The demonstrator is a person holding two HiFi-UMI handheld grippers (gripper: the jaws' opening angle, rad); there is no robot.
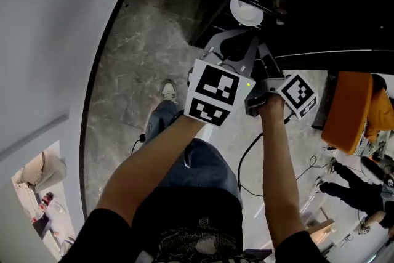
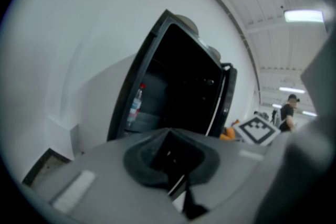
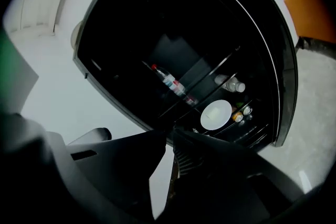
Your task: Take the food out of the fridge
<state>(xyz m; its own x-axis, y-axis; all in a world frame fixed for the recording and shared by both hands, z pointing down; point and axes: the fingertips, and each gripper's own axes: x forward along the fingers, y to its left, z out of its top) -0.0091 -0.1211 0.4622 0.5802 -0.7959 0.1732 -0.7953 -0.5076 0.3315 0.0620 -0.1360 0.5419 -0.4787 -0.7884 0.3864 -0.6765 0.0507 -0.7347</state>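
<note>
As fridge (image 3: 173,18) gapes, left gripper (image 2: 169,155), right gripper (image 3: 171,132)

The fridge (image 3: 157,18) is black, its plate (image 3: 216,114) white (the bottle (image 3: 170,83) red-capped), the floor (image 1: 135,58) veined grey.

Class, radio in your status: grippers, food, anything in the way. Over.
Left gripper shut, empty; right gripper shut, empty. Inside the open fridge, white plate and bottle on shelves, untouched. Nothing blocks the opening.
</note>
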